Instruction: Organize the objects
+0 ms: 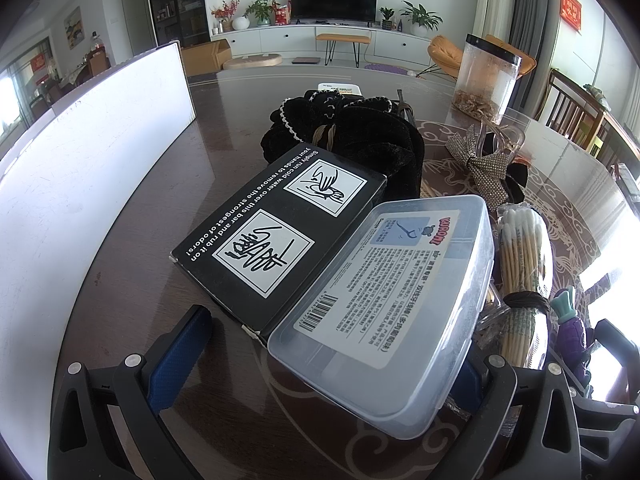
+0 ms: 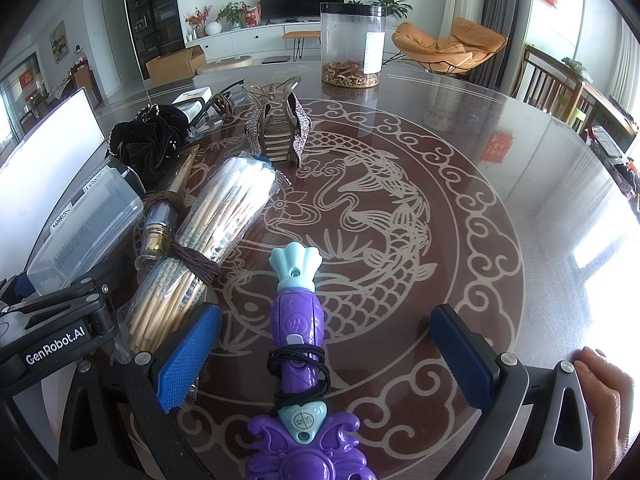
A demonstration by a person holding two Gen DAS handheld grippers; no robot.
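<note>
My left gripper (image 1: 324,356) is open around a clear plastic box (image 1: 384,300) with a printed label. The box leans on a black carton (image 1: 276,232) with white hand drawings. A black velvet scrunchie (image 1: 344,136) lies behind them. My right gripper (image 2: 324,356) is open, with a purple and teal toy wand (image 2: 296,328) lying between its fingers; a black cord is wound round the wand. A bundle of cotton swabs (image 2: 216,232) tied with brown cord lies left of it and shows in the left wrist view (image 1: 520,264) too.
A white board (image 1: 92,152) stands along the left side of the round patterned table (image 2: 460,208). A clear jar with a black lid (image 2: 352,44) stands at the back. A rhinestone bow hair clip (image 2: 280,128) and a small glass bottle (image 2: 160,224) lie nearby.
</note>
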